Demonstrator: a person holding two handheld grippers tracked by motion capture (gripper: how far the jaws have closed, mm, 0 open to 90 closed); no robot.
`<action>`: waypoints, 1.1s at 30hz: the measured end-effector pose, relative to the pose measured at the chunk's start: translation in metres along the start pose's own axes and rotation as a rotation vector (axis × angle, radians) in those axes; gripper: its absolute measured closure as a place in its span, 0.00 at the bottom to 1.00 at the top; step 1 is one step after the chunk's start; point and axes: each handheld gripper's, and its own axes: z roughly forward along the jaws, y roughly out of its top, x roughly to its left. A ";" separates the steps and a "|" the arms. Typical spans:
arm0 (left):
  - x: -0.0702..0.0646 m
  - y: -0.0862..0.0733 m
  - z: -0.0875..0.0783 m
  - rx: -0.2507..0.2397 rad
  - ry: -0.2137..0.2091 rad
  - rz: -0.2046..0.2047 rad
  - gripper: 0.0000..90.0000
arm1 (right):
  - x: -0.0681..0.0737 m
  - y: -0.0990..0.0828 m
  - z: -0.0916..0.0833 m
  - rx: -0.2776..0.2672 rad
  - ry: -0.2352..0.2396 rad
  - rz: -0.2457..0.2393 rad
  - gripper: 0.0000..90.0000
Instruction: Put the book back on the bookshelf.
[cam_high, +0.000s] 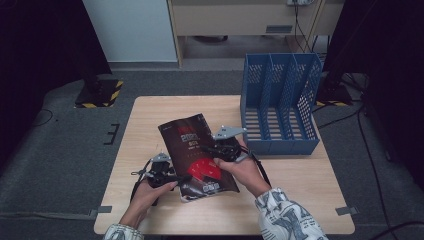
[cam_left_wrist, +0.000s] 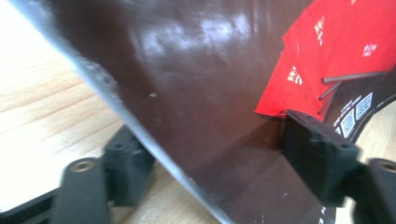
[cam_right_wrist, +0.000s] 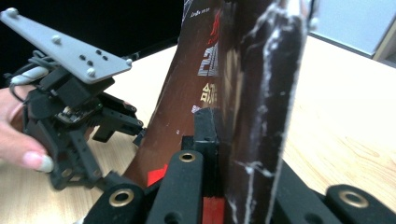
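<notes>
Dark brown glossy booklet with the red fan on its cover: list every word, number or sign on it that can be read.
"202": large pale digits, partly legible, on the dark brown glossy booklet in the high view; a last digit is unclear.
White characters on the red fan: too blurred.
Gold and white characters on the cover in the right gripper view: too blurred.
Small square codes near the booklet's edge: unreadable.

Dim room in high view, corners near black; wooden table (cam_high: 165, 107) evenly lit from overhead, shadows soft. Left gripper view: tabletop blown out white at upper left, glare patches on the glossy dark booklet (cam_left_wrist: 196, 93), motion blur throughout. Right gripper view: near jaws soft, background dark at left, bright at right.
</notes>
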 end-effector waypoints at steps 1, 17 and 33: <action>0.001 0.000 -0.001 -0.004 -0.002 -0.008 0.47 | 0.000 0.002 0.000 0.000 0.002 -0.010 0.97; -0.005 0.015 -0.016 -0.064 0.050 0.055 0.94 | -0.008 0.007 -0.009 -0.044 -0.010 -0.070 0.97; -0.017 0.032 -0.034 -0.111 0.191 0.184 0.96 | -0.012 0.014 -0.014 -0.065 -0.032 -0.106 0.96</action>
